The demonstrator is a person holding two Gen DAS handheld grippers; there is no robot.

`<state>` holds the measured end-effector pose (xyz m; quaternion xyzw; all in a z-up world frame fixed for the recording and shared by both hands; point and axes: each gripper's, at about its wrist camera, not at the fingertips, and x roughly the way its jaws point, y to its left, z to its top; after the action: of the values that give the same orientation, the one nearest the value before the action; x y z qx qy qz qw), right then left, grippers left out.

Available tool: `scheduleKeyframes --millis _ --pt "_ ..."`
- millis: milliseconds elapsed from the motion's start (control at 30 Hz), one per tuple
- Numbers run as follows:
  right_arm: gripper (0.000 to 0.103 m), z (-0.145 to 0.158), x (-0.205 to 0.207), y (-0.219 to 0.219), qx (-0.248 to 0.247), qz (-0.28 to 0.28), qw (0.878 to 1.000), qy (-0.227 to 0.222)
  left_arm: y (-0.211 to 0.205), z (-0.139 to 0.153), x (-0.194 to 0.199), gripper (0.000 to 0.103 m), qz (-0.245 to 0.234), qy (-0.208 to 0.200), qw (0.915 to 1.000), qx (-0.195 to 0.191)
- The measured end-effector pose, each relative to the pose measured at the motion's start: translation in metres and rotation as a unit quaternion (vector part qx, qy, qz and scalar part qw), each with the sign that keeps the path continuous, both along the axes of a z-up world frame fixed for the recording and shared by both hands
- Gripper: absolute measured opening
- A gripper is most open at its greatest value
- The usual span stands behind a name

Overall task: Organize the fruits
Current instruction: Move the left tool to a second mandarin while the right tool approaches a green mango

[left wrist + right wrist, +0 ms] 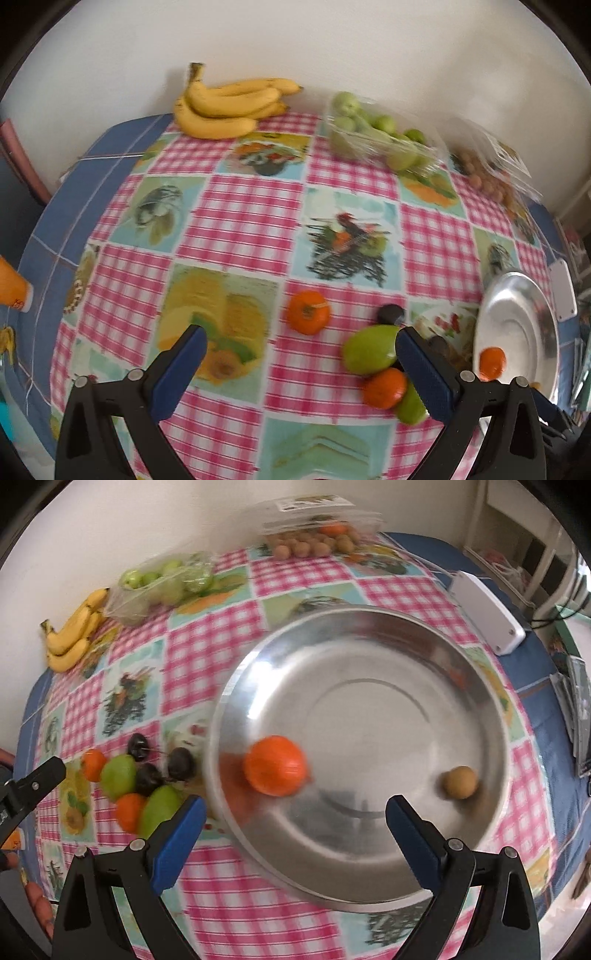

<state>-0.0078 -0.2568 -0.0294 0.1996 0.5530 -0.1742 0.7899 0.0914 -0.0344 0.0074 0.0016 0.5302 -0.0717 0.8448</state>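
A steel bowl [369, 657] [517, 317] holds a blurred orange tangerine [275, 766] [492, 363] and a small brown fruit [459, 782]. My right gripper [295, 818] hangs open over the bowl's near side, nothing between its fingers. Left of the bowl lies a cluster: two green fruits [119, 777] [370, 349], two tangerines [130, 811] [384, 387] and several dark plums [181, 763] [389, 314]. My left gripper [301, 352] is open above the checked cloth, its right finger by the green fruit. A lone tangerine [308, 312] sits ahead of it.
Bananas [225, 107] [72, 635] lie at the far edge by the wall. A clear bag of green fruits [376, 134] [162, 583] and a plastic box of brown fruits [317, 535] [491, 170] stand beside them. A white device [487, 613] sits right of the bowl. An orange cup [13, 288] stands far left.
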Motion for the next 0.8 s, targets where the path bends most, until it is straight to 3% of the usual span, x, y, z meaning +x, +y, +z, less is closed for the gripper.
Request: scheduleKeyframes --millis 300,800 --pt "0.098 0.007 0.023 0.047 0.034 0.046 0.998 -0.028 0.037 -0.003 0.010 0.103 0.036 0.007 0.9992 -0.016" --pt "0.098 0.010 0.026 0.074 0.059 0.067 0.995 -0.033 0.016 -0.015 0.007 0.103 -0.001 0.030 0.9992 -0.027"
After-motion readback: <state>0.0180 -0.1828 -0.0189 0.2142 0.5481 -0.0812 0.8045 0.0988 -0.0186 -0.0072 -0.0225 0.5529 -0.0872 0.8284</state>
